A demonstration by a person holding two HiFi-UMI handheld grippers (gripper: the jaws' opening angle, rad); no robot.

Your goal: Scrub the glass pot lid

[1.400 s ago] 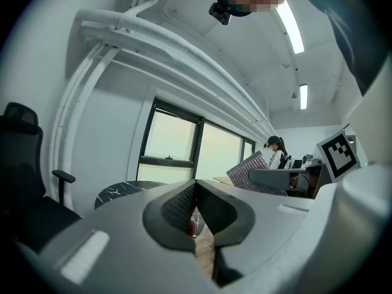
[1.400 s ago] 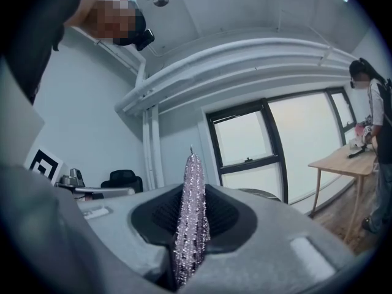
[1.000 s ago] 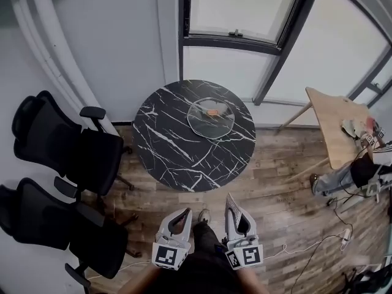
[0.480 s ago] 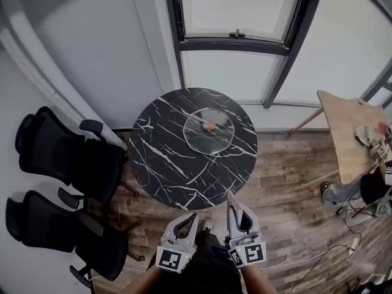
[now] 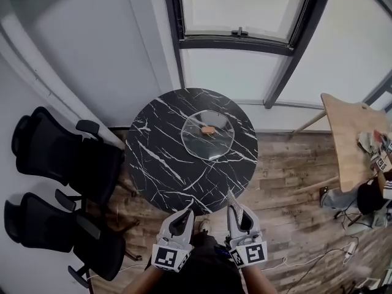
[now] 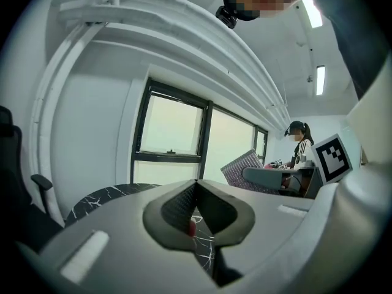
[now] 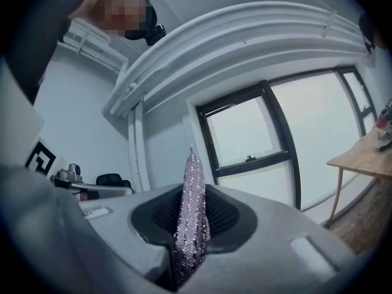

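Currently glass lid [image 5: 208, 135] sits mid-frame on the table [image 5: 160, 164], straight ahead, well apart. Right hand-held gripper [image 5: 233, 204], slightly nearer, clamps a glittery scrubber [image 7: 191, 213]; left hand-held gripper [image 5: 184, 219] closed, empty.

Soft daylight floods in from the window [image 5: 239, 8] ahead of me — bright, even, almost shadowless. Ceiling strips [image 6: 312, 12] blow out white; the glass lid [image 5: 211, 144] carries a pale sheen. Both gripper views bend hard, darkening to black corners.

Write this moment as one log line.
left claw: shut, empty | right claw: shut on glittery scrubber | glass lid: on marble table, untouched
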